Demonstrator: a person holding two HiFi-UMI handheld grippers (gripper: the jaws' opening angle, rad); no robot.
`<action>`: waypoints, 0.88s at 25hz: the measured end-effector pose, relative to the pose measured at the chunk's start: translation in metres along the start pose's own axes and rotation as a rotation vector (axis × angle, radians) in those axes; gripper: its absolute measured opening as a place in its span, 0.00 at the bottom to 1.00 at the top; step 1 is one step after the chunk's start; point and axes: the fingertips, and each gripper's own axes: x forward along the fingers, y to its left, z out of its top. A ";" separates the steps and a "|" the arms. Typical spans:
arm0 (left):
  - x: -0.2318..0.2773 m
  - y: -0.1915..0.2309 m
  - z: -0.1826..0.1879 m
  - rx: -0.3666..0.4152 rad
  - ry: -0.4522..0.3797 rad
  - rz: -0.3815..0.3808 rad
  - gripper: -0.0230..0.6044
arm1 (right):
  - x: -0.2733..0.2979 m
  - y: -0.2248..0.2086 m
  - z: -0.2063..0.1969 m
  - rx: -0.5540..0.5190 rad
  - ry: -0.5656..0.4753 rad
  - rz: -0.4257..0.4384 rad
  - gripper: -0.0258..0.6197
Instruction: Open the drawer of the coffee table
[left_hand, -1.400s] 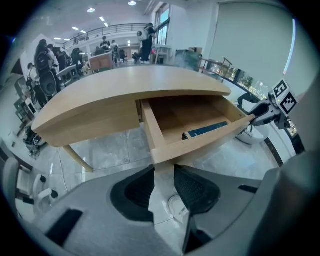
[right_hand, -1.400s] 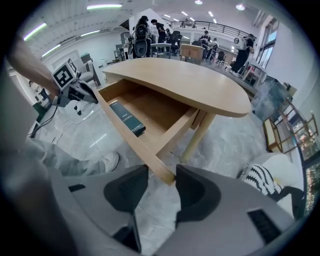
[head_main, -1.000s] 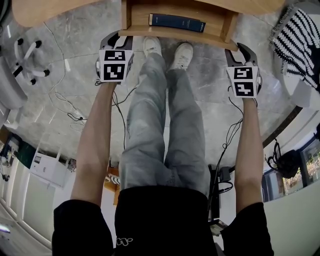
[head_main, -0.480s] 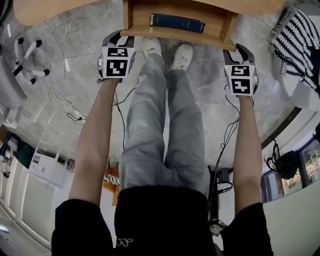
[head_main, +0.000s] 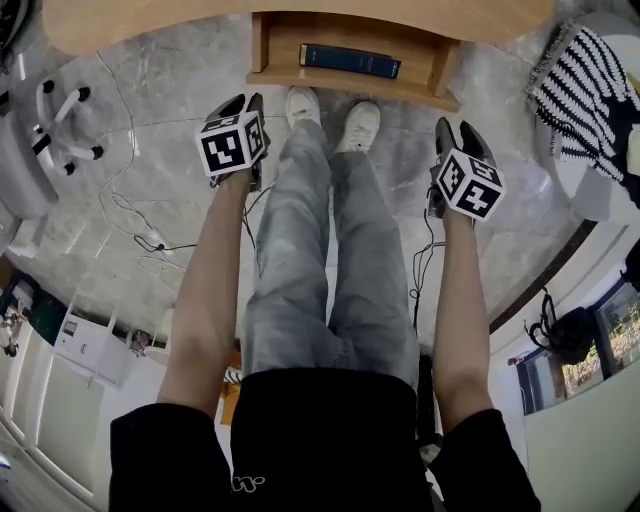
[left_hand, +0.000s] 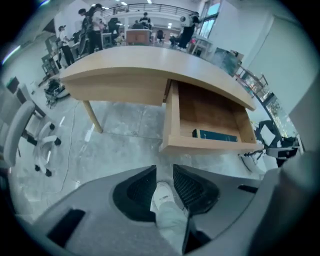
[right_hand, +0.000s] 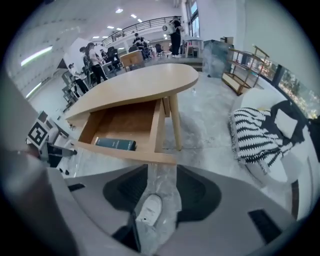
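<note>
- Both grippers have drawn back from the drawer (head_main: 352, 86) and rolled.
- Left gripper (head_main: 243, 103): jaws a little apart, nothing between them.
- Right gripper (head_main: 447, 128): jaws have just been opening wider, empty.
- Drawer stands pulled out ahead of both, untouched, with a book (head_main: 350, 60) inside.

Illegible spine lettering, book (head_main: 349, 60) in drawer (head_main: 258, 45)
</note>
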 end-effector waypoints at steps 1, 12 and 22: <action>-0.008 -0.001 0.000 -0.029 -0.017 -0.004 0.19 | -0.006 0.003 0.003 0.024 -0.014 0.009 0.31; -0.125 -0.073 0.064 -0.125 -0.266 -0.173 0.05 | -0.083 0.066 0.082 0.061 -0.157 0.168 0.08; -0.278 -0.129 0.165 -0.093 -0.554 -0.223 0.05 | -0.210 0.113 0.196 0.158 -0.401 0.394 0.06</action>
